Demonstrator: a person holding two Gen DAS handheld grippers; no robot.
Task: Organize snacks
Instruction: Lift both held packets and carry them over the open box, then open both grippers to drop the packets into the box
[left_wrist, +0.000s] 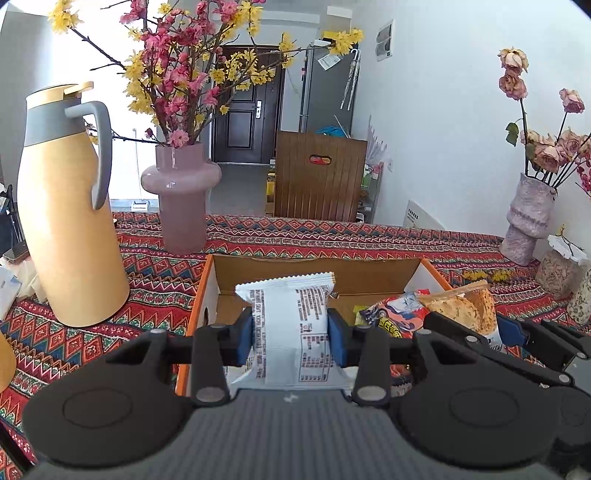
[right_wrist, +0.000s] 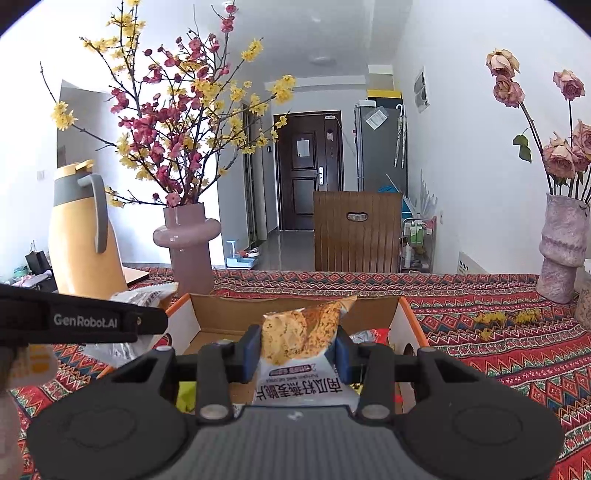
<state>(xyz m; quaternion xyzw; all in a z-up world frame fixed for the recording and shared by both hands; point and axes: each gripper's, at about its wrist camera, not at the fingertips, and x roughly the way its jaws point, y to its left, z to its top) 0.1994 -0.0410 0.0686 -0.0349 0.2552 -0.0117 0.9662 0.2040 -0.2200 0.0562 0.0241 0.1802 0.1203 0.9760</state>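
Blue pads (left_wrist: 337, 339) of the left gripper (left_wrist: 291, 338) are clamped on a white packet (left_wrist: 291, 325), pressing it from both sides at its middle. This packet stands upright between the jaws, its crimped top edge above the pads and printed text running down its face. It hangs over the near part of an open cardboard box (left_wrist: 314, 271) with orange edges.

Right gripper (right_wrist: 297, 350) likewise grips a snack: a clear-topped crisp bag (right_wrist: 303, 332) showing golden, speckled crackers, with a white printed lower half. Its blue pads (right_wrist: 249, 350) squeeze the bag at both sides, and the bag's top corner tilts up to the right. It too is held above the box (right_wrist: 295, 306).

In the left view the right gripper appears at the right edge, carrying the crisp bag (left_wrist: 465, 306) just beside a red and blue packet (left_wrist: 399, 314) that lies inside the box. In the right view the left gripper's black arm crosses the left edge, with part of the white packet (right_wrist: 144, 295) behind it.

Box rests on a table covered by a red patterned cloth (left_wrist: 295, 232). Beyond the box stands a pink vase (left_wrist: 181, 195) with red and yellow blossom branches. A tall yellow jug (left_wrist: 66, 206) with a grey handle stands to its left. Well apart at the right stands a mottled vase (left_wrist: 528, 218) with dried roses. A brown chair back (left_wrist: 317, 177) sits behind the table's far edge.
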